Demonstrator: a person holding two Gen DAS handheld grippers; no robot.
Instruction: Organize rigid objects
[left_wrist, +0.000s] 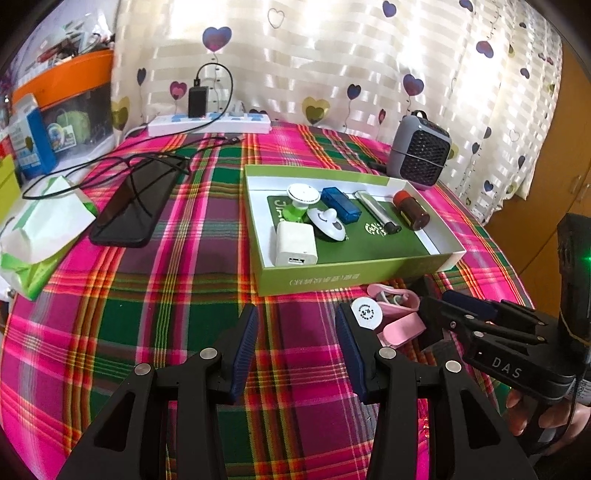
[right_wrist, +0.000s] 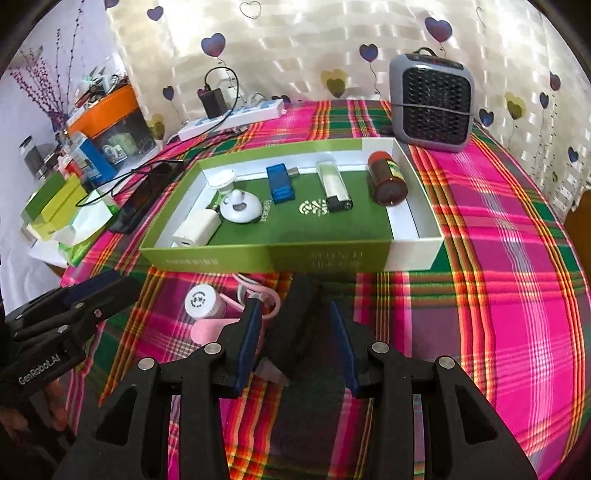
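Am holding left gripper (left_wrist: 295, 343) jaws apart, empty, bottom centre. Right gripper (right_wrist: 295, 339) straddling black object (right_wrist: 295, 332), contact unclear. Green box (right_wrist: 258, 254) lying mid-frame, pink item (right_wrist: 210, 326) just left. Risk: left finger snagging pink item, dragging it.

Pink-green plaid tablecloth (left_wrist: 184, 295), green box (right_wrist: 258, 254), heart-patterned curtain (left_wrist: 332, 55)

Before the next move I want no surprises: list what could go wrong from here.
1. The pink cord lies by a finger of the right gripper; moving could snag and drag it.
2. The black object between its fingers shows no clear firm grip; it may slip.
3. The green box has its near wall just ahead; a low carry could bump it.
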